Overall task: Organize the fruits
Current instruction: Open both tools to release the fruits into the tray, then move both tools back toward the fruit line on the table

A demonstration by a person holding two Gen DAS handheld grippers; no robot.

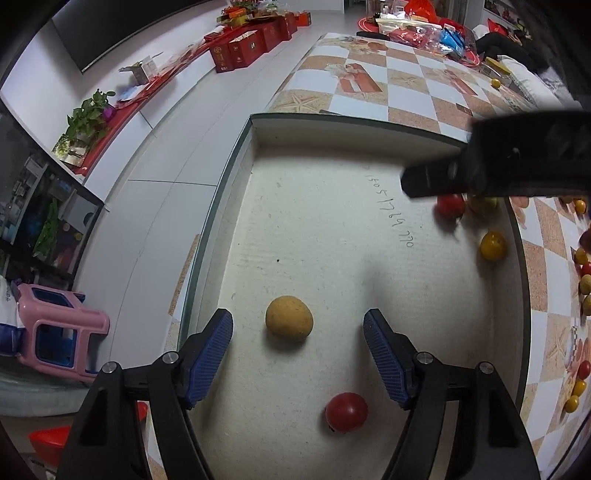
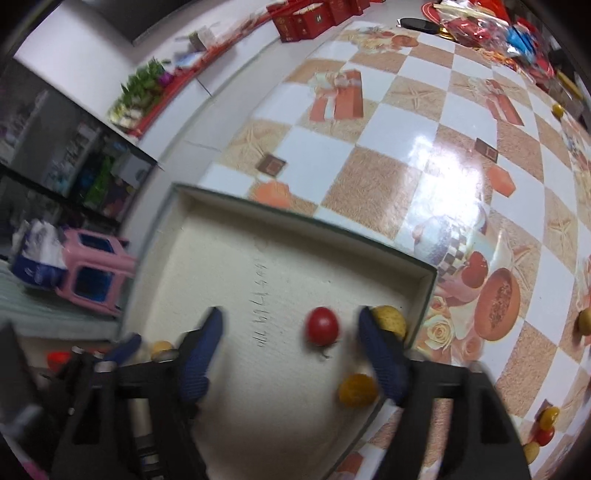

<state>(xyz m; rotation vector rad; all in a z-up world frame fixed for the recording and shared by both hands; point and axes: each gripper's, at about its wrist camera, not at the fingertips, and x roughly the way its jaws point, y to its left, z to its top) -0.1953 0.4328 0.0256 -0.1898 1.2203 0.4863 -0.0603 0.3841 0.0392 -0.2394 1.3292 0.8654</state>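
Note:
A shallow cream box with a green rim [image 1: 332, 122] [image 2: 295, 218] lies on the checkered table. My left gripper [image 1: 297, 314] is open over the box's left part. A tan round fruit [image 1: 289, 322] lies between its fingertips, clear of both pads, and a red tomato [image 1: 346, 411] lies nearer the camera. My right gripper [image 2: 290, 314] is open over the box's right corner. A red tomato [image 2: 322, 325] lies between its fingers, untouched. A tan fruit [image 2: 389, 319] sits behind the right finger and a yellow fruit [image 2: 357, 389] below it.
Several small red and yellow fruits [image 1: 581, 254] [image 2: 548, 417] lie loose on the tablecloth right of the box. Red boxes and bags [image 1: 424, 29] crowd the table's far end. A pink stool [image 1: 62, 332] stands on the floor to the left.

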